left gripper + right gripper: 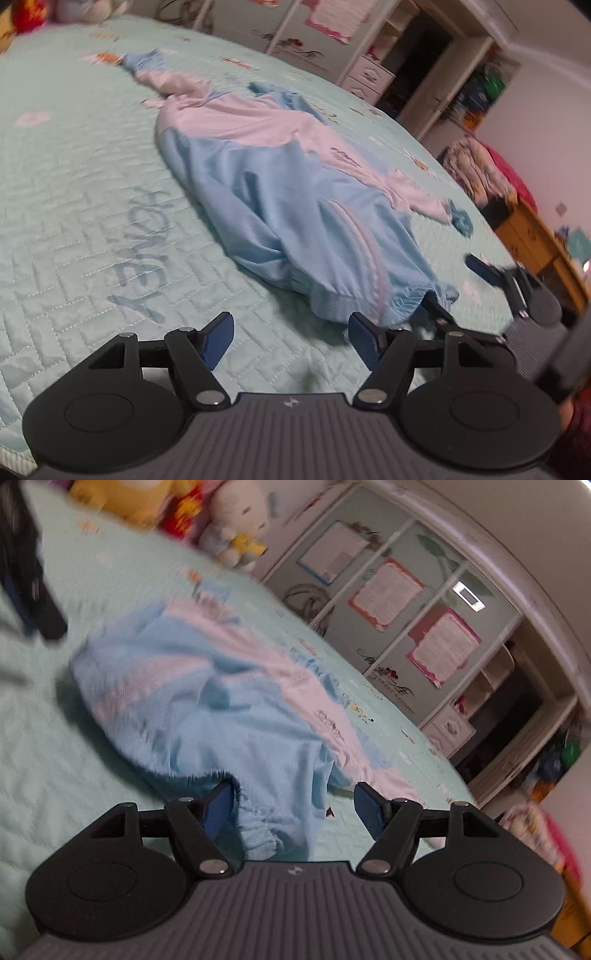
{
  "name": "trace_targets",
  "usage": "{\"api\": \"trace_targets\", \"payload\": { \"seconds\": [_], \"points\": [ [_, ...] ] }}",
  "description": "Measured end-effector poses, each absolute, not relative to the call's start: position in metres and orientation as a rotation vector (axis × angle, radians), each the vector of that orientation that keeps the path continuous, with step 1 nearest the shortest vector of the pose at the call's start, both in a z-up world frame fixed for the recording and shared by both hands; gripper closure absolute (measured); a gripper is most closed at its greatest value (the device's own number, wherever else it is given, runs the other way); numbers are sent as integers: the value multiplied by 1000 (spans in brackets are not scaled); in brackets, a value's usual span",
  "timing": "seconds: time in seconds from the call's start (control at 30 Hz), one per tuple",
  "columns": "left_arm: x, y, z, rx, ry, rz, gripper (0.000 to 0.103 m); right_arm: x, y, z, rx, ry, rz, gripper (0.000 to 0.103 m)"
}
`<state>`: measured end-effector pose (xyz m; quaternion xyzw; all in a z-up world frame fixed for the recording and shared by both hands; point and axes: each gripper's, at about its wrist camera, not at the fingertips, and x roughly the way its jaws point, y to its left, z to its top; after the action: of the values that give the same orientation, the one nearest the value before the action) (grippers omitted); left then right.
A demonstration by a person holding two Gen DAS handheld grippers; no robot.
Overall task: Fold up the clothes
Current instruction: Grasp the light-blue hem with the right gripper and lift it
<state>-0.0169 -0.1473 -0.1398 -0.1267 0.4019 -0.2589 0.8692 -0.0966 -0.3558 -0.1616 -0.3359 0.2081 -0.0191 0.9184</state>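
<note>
Open quilted bed (74, 206) left of crumpled blue-and-white garment (280, 206); right tool (517, 284) close at garment's hem, blocking that side. Stuffed toys (236, 520) crowding far edge.

Bedroom — quilted bed (74, 184), plush toys (236, 520).

garment (280, 206): soft matt cloth | bedspread (74, 192): quilted, slight sheen

low over bed (74, 192), both facing garment (280, 206)
</note>
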Motion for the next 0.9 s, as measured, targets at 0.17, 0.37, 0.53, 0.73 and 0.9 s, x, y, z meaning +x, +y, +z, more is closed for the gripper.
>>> {"api": "trace_targets", "payload": {
  "seconds": [0.17, 0.37, 0.53, 0.73, 0.9],
  "points": [
    [-26, -164, -140, -174, 828, -567, 31, -96, -356, -168, -747, 460, -20, 39],
    [-35, -179, -138, -88, 784, -581, 31, -99, -364, -139, -571, 438, -12, 94],
    [-39, -194, -133, -30, 721, -531, 28, -80, -396, -76, -67, 419, 3, 97],
    [-32, -216, -127, 0, 638, -483, 20, -61, -417, -32, 241, 394, 19, 97],
    [-24, -227, -130, 33, 624, -465, 20, -57, -423, -17, 345, 380, -1, 97]
  ]
}}
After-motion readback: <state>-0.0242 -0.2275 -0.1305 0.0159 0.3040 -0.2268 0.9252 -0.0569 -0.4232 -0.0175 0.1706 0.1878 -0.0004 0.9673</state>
